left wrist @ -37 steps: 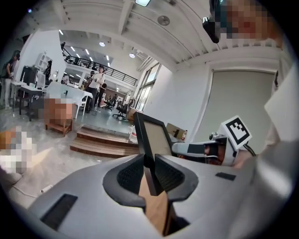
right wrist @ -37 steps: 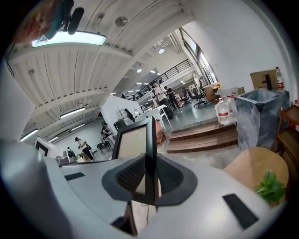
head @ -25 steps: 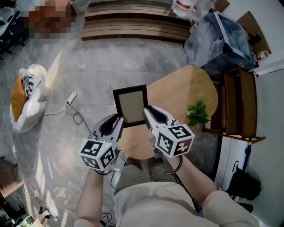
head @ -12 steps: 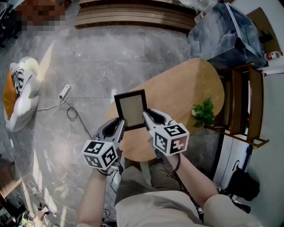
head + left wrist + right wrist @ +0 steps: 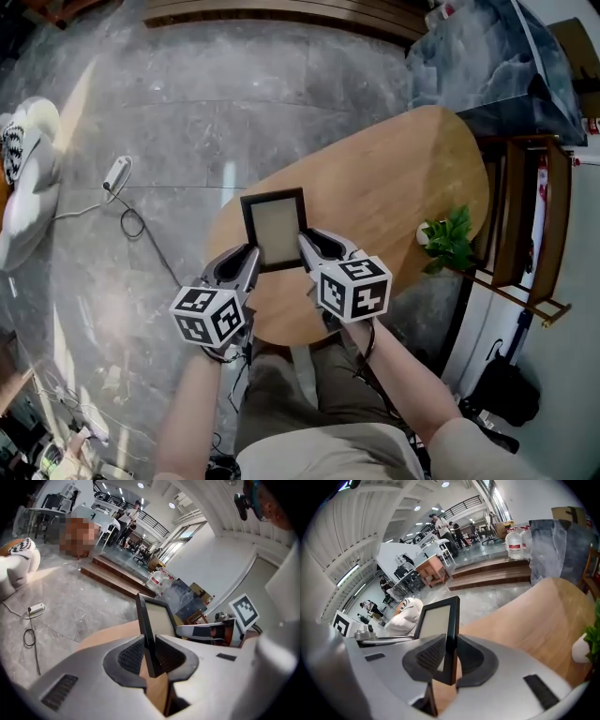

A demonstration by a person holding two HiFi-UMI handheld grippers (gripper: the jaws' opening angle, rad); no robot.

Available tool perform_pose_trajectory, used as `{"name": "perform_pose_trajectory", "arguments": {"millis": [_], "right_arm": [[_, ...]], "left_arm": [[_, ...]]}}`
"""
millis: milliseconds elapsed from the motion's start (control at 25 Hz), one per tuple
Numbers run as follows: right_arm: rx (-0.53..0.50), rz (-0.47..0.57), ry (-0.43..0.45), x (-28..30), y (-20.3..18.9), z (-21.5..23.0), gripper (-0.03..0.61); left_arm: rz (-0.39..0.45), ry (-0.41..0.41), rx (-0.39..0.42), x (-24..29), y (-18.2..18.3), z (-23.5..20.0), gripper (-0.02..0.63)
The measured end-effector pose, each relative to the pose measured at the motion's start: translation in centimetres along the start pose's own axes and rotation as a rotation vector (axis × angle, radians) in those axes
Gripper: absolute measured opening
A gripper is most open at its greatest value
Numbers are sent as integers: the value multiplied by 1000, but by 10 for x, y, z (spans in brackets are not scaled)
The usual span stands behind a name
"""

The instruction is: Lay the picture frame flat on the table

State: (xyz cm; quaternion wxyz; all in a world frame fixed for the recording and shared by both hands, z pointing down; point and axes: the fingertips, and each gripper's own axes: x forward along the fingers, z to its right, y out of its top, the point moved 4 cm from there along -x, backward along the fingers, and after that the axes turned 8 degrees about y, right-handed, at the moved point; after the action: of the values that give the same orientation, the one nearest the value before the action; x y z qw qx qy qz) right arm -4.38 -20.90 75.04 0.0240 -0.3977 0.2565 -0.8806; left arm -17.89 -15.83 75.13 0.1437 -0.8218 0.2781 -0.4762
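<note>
Left gripper (image 5: 149,656) and right gripper (image 5: 449,660) each clamp a side edge of the picture frame (image 5: 275,228), held tilted over the near end of the table (image 5: 394,187); laying it flat and releasing apparently remain.

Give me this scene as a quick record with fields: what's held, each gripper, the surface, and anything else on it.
Held item: black rectangular picture frame, pale panel facing the head camera
Left gripper: shut on the frame's left edge
Right gripper: shut on the frame's right edge
Surface: oval wooden table, beneath the frame
Frame touching table: cannot tell
Also there: small green potted plant, at the table's right edge
</note>
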Motion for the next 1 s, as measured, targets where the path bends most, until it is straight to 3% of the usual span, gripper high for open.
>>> {"name": "perform_pose_trajectory", "arguments": {"millis": [400,560,760,1000], "right_arm": [[36,-77,9,78,-48,52,57],[51,-104,7,101,-63,66,57],[67,-137,29,124,-74,74,57],[48,-173,12,135,-86,80,68]], "left_arm": [[-104,54,-29,70,-49,-58,69],[-142,85,-80,90,-67,-75,69],[-131,135,-151,106,-78,-95,67],[-144,149,-131,115,-86,-100,67]]}}
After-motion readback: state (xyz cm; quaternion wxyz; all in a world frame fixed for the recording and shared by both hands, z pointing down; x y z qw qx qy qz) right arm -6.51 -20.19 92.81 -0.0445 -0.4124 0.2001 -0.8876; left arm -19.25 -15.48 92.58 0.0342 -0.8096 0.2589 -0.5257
